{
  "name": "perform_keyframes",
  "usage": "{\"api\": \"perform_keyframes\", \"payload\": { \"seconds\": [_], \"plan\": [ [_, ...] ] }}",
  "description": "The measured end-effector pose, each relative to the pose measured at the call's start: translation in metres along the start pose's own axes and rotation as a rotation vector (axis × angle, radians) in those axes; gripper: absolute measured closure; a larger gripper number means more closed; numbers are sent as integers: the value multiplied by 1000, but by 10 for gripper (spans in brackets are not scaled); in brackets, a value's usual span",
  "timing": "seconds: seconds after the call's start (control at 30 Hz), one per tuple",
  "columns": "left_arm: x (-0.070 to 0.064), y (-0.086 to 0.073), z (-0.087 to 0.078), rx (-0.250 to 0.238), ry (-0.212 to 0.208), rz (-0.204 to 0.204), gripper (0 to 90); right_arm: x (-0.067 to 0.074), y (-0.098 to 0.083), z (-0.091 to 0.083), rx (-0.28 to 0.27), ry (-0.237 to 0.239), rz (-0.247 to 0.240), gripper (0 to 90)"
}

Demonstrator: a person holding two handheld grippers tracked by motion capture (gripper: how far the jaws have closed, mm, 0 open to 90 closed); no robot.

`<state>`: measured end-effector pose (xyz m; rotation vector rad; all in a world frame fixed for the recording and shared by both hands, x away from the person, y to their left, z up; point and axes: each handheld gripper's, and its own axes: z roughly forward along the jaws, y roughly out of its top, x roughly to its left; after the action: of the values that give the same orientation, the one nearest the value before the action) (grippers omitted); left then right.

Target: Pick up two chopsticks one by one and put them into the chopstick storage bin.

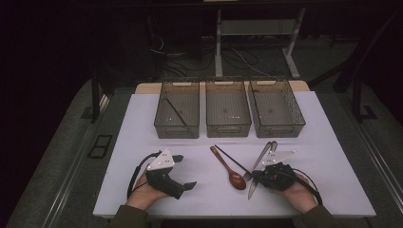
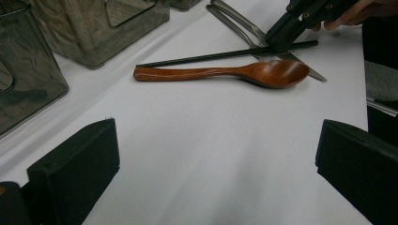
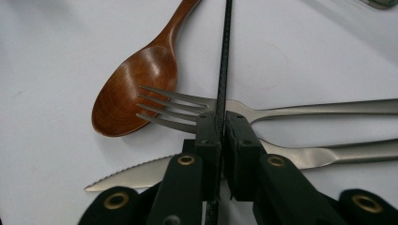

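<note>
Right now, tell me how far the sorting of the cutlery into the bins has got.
Done: one chopstick lies in the left bin. In hand: the right tool is shut on the second chopstick, which lies across the fork. Left: the spoon, fork and knife remain on the table; the middle bin and right bin look empty. The left tool waits open.

Dim room, grey carpet floor [image 1: 57,156], white table legs [image 1: 218,42] and cables [image 1: 190,57] behind.
</note>
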<state>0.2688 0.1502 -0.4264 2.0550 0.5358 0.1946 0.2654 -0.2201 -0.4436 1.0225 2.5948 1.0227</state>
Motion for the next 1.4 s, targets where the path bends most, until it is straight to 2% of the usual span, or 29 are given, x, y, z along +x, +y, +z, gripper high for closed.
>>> {"api": "perform_keyframes", "payload": {
  "seconds": [0.17, 0.33, 0.5, 0.9, 1.4],
  "plan": [
    [0, 0, 0, -8, 1, -4, 0, 0, 1, -1, 0, -4, 3, 858],
    [0, 0, 0, -2, -1, 3, 0, -5, 0, -7, -17, 2, 30, 859],
    [2, 0, 0, -3, -2, -3, 0, -10, 0, -15, -40, 18, 49, 860],
    [1, 0, 0, 2, 1, 1, 0, -23, -5, -36, -108, 16, 98, 860],
    [1, 0, 0, 6, 2, 1, 0, -23, 3, -49, -153, 42, 109, 860]
  ]
}}
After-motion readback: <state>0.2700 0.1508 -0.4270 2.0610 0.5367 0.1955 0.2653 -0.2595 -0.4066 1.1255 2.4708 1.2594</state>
